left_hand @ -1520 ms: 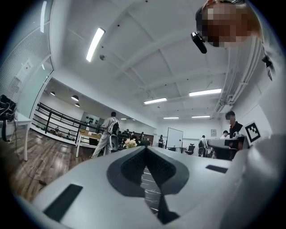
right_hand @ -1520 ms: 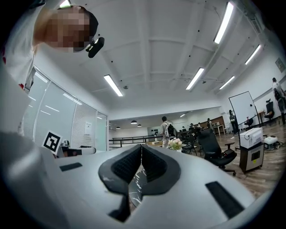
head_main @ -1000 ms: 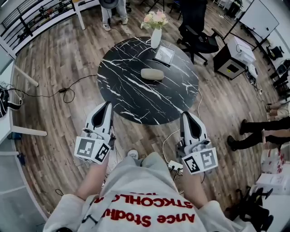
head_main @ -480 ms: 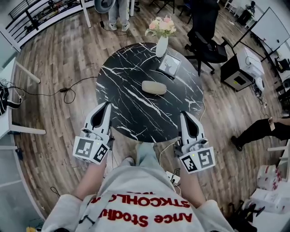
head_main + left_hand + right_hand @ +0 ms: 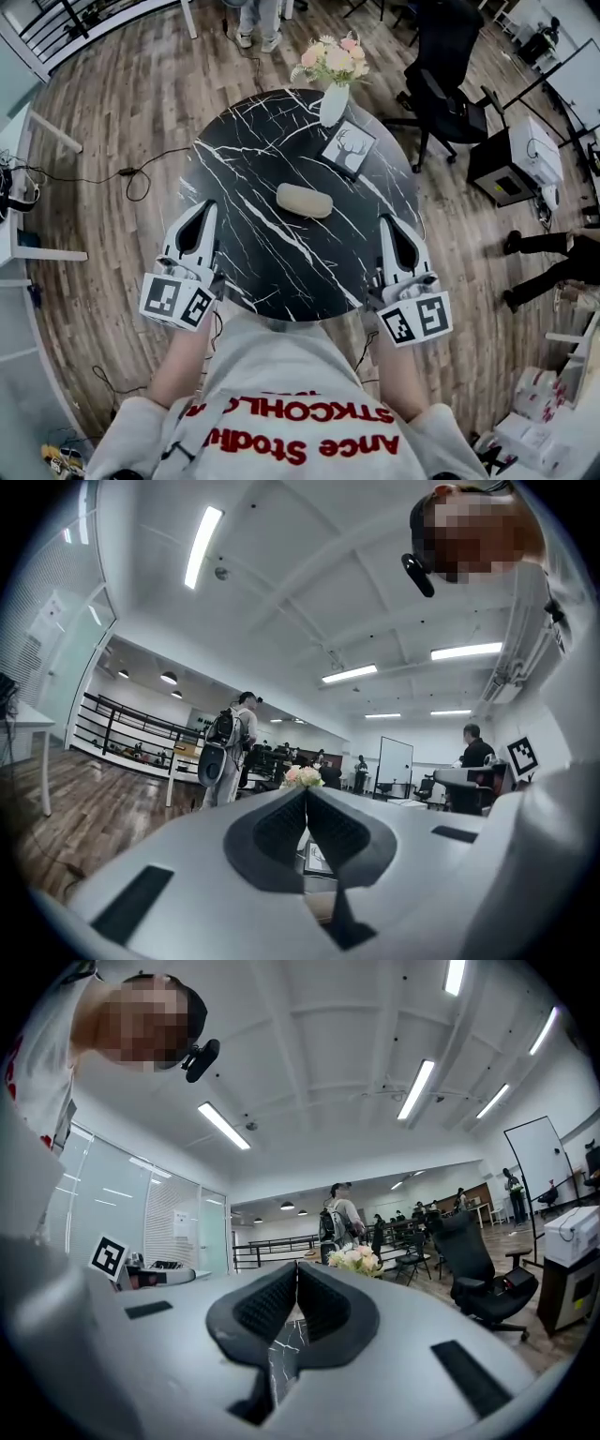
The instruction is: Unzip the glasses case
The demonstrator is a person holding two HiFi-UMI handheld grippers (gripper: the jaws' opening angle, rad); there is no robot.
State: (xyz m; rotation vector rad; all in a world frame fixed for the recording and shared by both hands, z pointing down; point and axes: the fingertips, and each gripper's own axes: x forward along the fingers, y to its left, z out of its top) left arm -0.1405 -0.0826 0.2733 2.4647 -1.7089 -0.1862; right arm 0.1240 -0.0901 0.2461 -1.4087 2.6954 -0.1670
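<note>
A: Noting shapes first: the glasses case is pale and oblong with rounded ends. It lies flat near the middle of the round surface, which is black stone with white veins.

B: Beyond it?

A: A white vase of pink flowers at the far rim, with a square framed deer print just beside it.

B: Grippers?

A: The left gripper and right gripper point level at the near rim, one either side of the case and well apart from it. The ribbed dark fingers are pressed together on both, with nothing between them.
</note>
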